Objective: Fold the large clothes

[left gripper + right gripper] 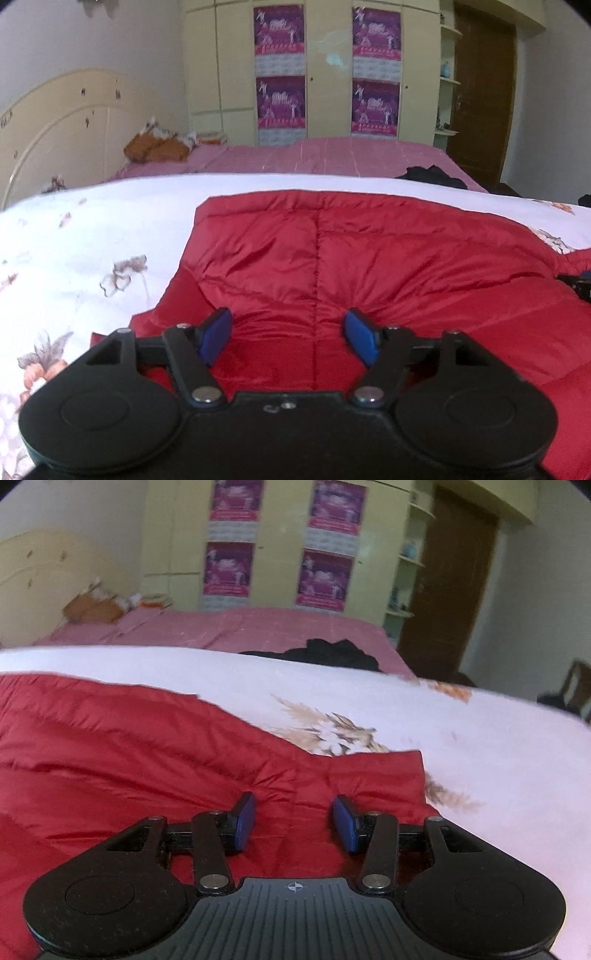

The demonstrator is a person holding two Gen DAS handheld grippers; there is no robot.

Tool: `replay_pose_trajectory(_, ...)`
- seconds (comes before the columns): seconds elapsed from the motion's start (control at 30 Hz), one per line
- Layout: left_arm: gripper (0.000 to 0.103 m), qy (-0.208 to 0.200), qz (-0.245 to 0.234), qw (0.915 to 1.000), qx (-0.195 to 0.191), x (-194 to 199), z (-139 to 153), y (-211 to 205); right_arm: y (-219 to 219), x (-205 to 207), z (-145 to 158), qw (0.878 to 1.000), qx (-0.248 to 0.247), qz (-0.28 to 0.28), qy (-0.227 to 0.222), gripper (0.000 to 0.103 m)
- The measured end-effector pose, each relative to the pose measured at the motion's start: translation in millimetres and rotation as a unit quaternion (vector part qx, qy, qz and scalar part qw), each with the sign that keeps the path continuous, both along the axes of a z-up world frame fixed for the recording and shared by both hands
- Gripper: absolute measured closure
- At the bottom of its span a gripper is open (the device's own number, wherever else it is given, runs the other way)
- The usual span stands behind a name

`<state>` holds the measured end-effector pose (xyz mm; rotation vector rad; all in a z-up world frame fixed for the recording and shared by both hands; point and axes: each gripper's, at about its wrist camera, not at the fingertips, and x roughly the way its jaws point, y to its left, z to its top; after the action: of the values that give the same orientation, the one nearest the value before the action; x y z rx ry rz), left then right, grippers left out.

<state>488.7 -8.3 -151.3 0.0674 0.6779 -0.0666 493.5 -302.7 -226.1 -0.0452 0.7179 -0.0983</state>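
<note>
- Left gripper (290,338): near centre, blue pads apart, nothing between them, over red fabric.
- Red quilted jacket (369,258): spread flat on the white floral quilt (92,240), centre to right.
- Pink bedsheet (314,157): far side.
- Orange cushion (155,149): far left, by the cream headboard (55,129).
- Black garment (432,175): far right.
- Wardrobe (328,74): four purple posters.
- Brown door (484,92): far right.

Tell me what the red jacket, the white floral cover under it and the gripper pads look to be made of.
Red jacket: likely padded nylon or polyester shell; it has a slight sheen, stitched quilt lines and puffy creases.
White floral cover: looks like matte woven cotton or a blend, with printed flowers and no shine.
Pads: blue, smooth and dull, probably rubber or soft plastic, on black hard plastic arms.
</note>
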Motion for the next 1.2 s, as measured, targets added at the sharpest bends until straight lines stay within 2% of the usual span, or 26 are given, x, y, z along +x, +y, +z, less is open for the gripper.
replay_pose_trajectory(0.1,0.034,0.01,0.002,0.9999,0.006,-1,5,2,-2,-1,4,1.0,0.004,0.003,0.008,0.057)
replay_pose_trajectory(0.17,0.034,0.017,0.005,0.9998,-0.002,-5,13,6,-7,-7,18,1.0,0.027,0.001,0.008,0.057)
replay_pose_trajectory(0.33,0.029,0.016,0.001,0.9997,-0.019,-25,34,10,1,-45,53,0.998,0.057,0.034,-0.015,0.057)
replay_pose_trajectory(0.53,0.029,0.024,-0.025,0.9989,-0.033,-56,49,6,24,-89,68,0.996,0.066,0.063,-0.02,0.057)
replay_pose_trajectory(0.67,0.028,0.025,-0.036,0.9984,-0.034,-80,49,8,35,-111,65,0.996,0.051,0.075,-0.015,0.057)
replay_pose_trajectory(0.77,0.025,0.026,-0.036,0.9989,-0.018,-92,39,11,39,-121,57,0.997,0.022,0.075,-0.009,0.057)
replay_pose_trajectory(0.87,0.023,0.03,-0.033,0.999,0.004,-92,26,14,33,-123,47,0.998,0.012,0.064,0.003,0.057)
replay_pose_trajectory(0.97,0.023,0.041,-0.02,0.9989,-0.005,-86,20,21,24,-125,32,0.998,-0.022,0.056,0.014,0.057)
replay_pose_trajectory(1.07,0.025,0.052,-0.009,0.9986,-0.011,-86,21,25,13,-127,35,0.999,0.005,0.035,0.019,0.057)
replay_pose_trajectory(1.13,0.024,0.047,-0.014,0.9988,-0.004,-86,16,23,16,-129,23,0.998,-0.024,0.055,0.019,0.057)
replay_pose_trajectory(1.2,0.023,0.049,-0.015,0.9987,0.001,-83,14,21,16,-126,19,0.998,-0.033,0.06,0.018,0.057)
